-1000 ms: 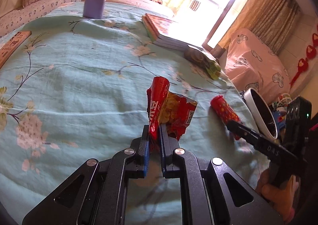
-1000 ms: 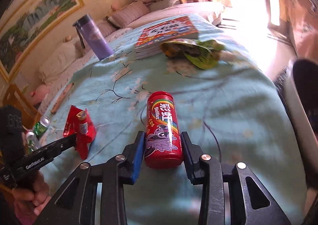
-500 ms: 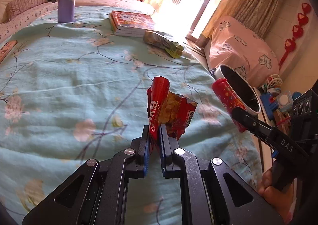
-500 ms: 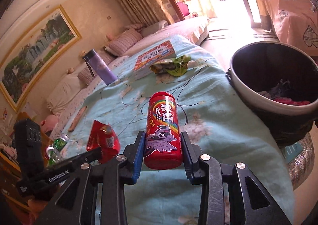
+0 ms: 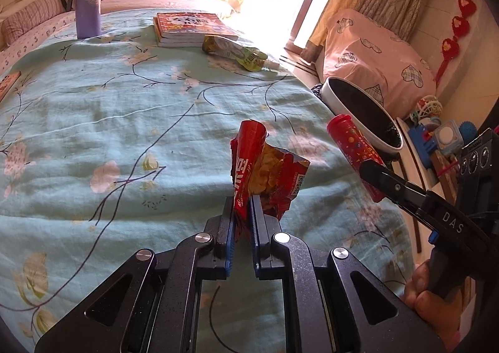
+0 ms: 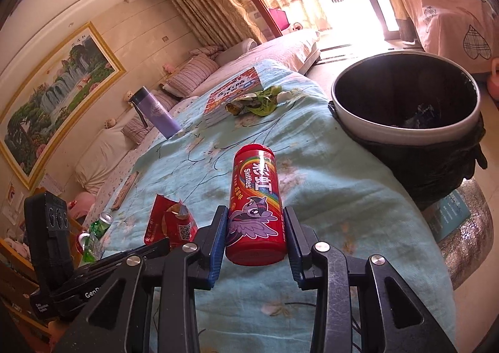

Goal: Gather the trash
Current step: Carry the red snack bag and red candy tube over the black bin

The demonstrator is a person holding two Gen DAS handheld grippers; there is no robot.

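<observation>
Bedroom: floral bedspread (image 5: 93,122), trash bin (image 6: 405,131) at its far edge.
Change: bin nearer and fuller in both views than a second ago.
Left gripper (image 5: 242,228): clamped on red snack bag (image 5: 268,172), lifted.
Right gripper (image 6: 254,228): clamped on Skittles tube (image 6: 254,197), short of bin.
Meaning: drop-off approaching.
Remaining: green wrapper (image 5: 234,51) beside books (image 5: 187,26).

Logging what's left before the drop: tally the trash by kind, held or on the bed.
Crumpled red foil snack bag, in left gripper: 1
Red cylindrical Skittles can, in right gripper: 1
Crumpled green-yellow wrapper on the teal floral bedspread: 1
Total: 3
</observation>
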